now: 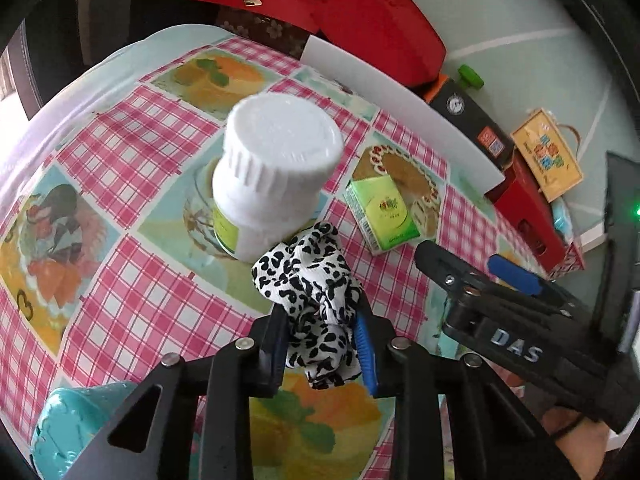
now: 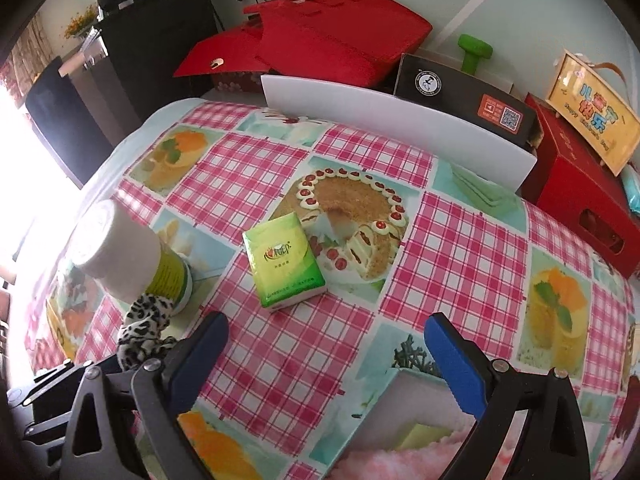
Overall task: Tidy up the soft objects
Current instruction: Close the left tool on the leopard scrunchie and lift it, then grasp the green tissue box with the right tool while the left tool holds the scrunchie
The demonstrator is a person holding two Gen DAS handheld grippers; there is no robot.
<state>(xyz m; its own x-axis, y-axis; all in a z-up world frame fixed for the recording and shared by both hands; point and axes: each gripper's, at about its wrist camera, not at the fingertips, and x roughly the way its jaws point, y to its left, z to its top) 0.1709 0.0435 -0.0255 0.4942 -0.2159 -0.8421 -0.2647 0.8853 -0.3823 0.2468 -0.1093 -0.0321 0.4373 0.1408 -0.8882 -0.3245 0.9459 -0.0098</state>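
Scrunchie made of black-and-white spotted soft cloth (image 1: 316, 296) is pinched between the two fingers of the left gripper (image 1: 322, 344), which are squeezed tight on its lower part. Most of it puffs out above the fingers. It is low over the pink checked tablecloth (image 1: 160, 300), but I cannot tell if it is lifted off or touching it.

It could go wrong here. The top of the scrunchie is just beside the tall white plastic bottle with a ribbed cap (image 1: 272, 176), maybe touching it. If the scrunchie is pulled away fast, it might drag on the bottle and tip it over. The cloth is slippery and floppy, so it could also slide out of the grip.

The right gripper (image 2: 320, 364) is wide open with nothing in it, low over the cloth near the green soft tissue pack (image 2: 286, 264).

The scrunchie looks crumpled, ruffled and light.
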